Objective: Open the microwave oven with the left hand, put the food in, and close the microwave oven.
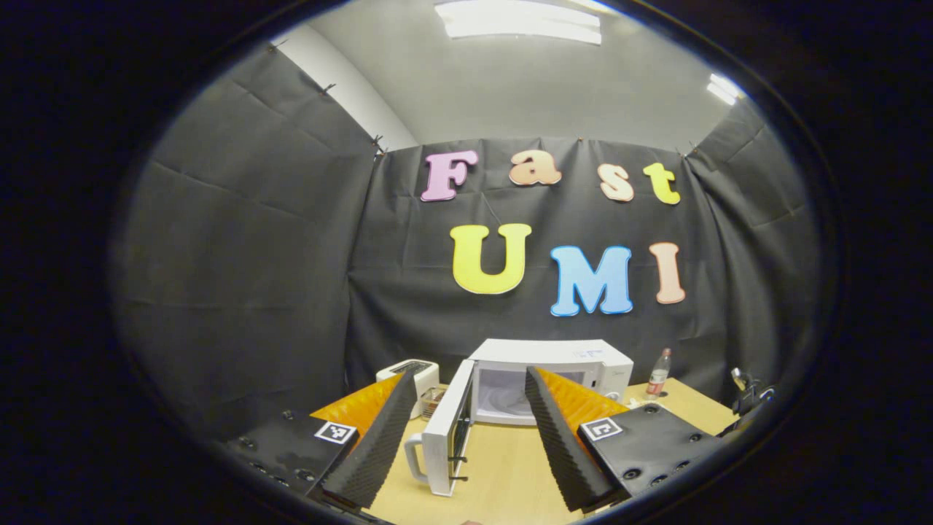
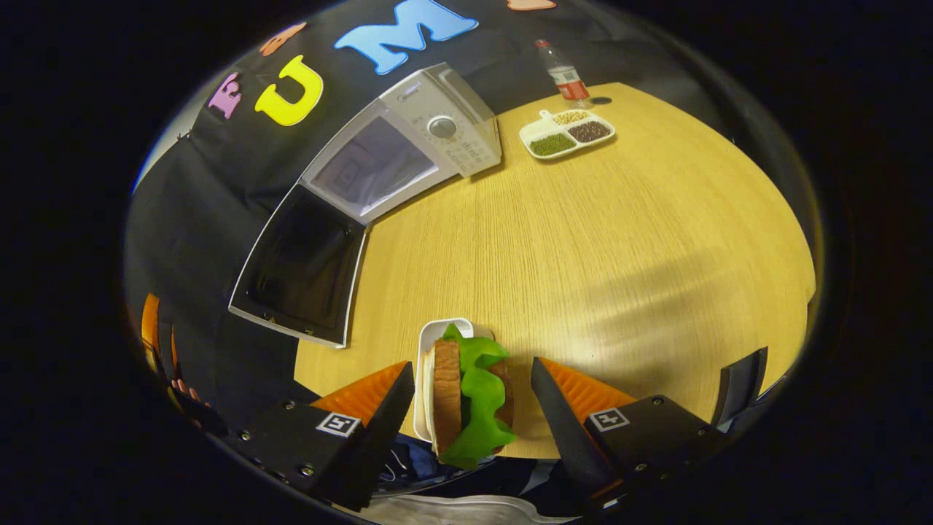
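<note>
Your right tool (image 2: 470, 408) is spread around the sandwich (image 2: 470, 397) at the surface's near edge, left tool (image 1: 466, 437) spread empty; pinch unevenly and it slips before reaching the open microwave oven (image 2: 393, 157).

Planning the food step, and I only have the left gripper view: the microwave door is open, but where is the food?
Observer: The sandwich sits on a white tray at the table's near edge, between the right gripper's fingers.
Operator: Is it gripped?
Observer: No. The fingers stand open, with a gap to the sandwich on each side.
Operator: Anything else on the table?
Observer: A divided dish with three fillings, beside the bottle.
</note>
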Tool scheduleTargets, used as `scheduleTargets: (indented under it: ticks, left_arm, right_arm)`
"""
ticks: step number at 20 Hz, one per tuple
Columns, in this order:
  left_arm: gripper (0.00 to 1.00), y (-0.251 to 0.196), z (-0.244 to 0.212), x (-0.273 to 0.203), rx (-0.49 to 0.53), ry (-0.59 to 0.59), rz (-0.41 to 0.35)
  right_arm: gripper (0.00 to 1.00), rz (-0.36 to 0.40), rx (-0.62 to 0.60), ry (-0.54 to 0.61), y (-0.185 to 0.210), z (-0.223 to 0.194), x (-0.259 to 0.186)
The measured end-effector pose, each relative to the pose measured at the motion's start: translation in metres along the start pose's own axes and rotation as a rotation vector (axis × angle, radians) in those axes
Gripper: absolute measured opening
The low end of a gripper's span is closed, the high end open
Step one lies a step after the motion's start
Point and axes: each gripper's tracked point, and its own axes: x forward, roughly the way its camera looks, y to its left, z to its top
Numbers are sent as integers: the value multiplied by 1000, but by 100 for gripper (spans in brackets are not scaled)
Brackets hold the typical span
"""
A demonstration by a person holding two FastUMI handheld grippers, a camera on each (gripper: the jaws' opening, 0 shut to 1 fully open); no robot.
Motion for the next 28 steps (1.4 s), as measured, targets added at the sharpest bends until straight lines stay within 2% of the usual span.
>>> scheduleTargets:
  ticks: [2,4,6,7,9,12,15,16,19,28]
  left_arm:
    - [98,-7,0,-3,11,-2,12]
    - [98,-12,1,-7,24,-3,25]
    - [98,-15,3,-11,29,-4,39]
    - [97,-15,3,-11,25,-4,44]
    - [97,-13,0,-12,11,5,54]
    - [98,-4,1,-6,-9,9,68]
    - [98,8,-3,6,0,9,72]
    - [96,9,-3,11,-2,6,66]
    - [98,14,-5,32,-19,1,35]
    - [96,71,12,93,-11,-35,-16]
  right_arm:
    - [93,62,36,55,10,-11,5]
    - [83,74,48,87,11,-18,9]
    - [56,102,53,98,12,-21,8]
    - [52,109,51,86,10,-16,18]
    - [33,110,4,104,13,-19,6]
    - [33,106,-50,78,21,-12,-2]
    - [33,139,-57,27,45,6,-16]
    - [33,151,-54,4,54,14,-19]
    - [32,180,-28,-79,84,43,-23]
    - [33,170,-22,-296,158,119,20]
